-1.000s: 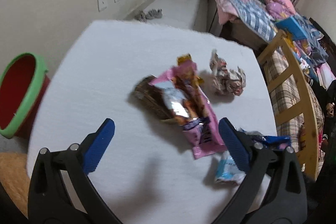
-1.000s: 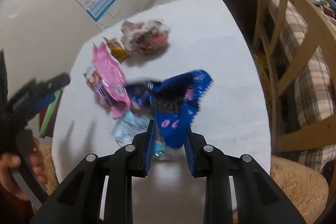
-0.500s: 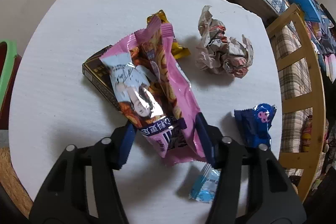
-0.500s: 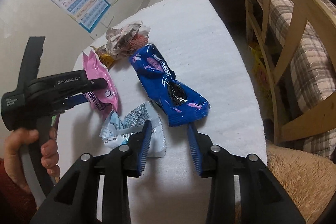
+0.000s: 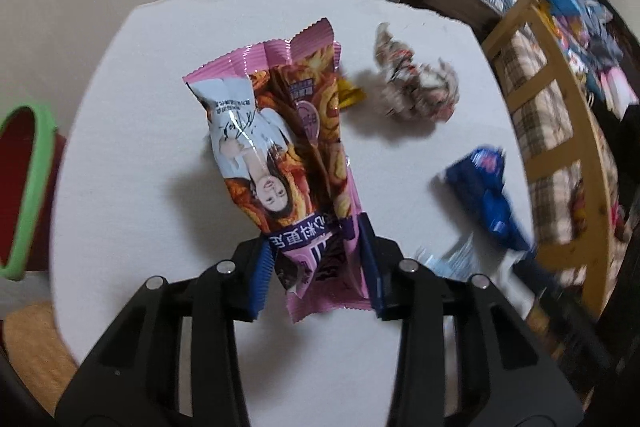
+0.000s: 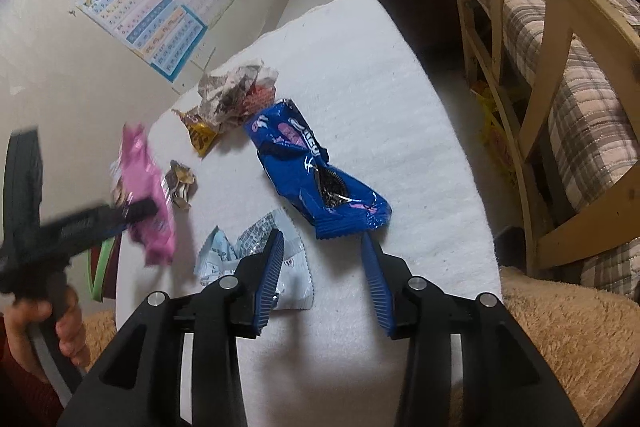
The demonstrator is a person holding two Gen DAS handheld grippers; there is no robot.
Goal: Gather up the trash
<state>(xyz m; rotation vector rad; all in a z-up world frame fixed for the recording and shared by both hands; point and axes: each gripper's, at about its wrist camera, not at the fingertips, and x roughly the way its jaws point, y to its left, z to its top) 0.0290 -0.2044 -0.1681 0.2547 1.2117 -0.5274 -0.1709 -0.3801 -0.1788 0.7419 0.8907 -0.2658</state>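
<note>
Left gripper (image 5: pixel 316 263) has just been closing; it now pinches the near end of the pink wrapper (image 5: pixel 280 155), lifted over the white table (image 5: pixel 140 167). The film is slick, so it could slip out short of the red bin (image 5: pixel 24 187) at left. Right gripper (image 6: pixel 322 263), jaws just opening, stands spread and empty near the blue wrapper (image 6: pixel 316 175).

Count: six trash pieces and one bin: pink, blue, silver wrapper (image 6: pixel 256 251), crumpled paper (image 6: pixel 236 91), yellow wrapper (image 6: pixel 200 135), small brown scrap (image 6: pixel 180 183).

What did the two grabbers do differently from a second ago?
The left gripper has been closing and now pinches the pink snack bag, lifting it off the small brown wrapper. The right gripper has been opening; it let go of the blue cookie bag, which now lies on the white table. The crumpled paper ball stayed put.
</note>
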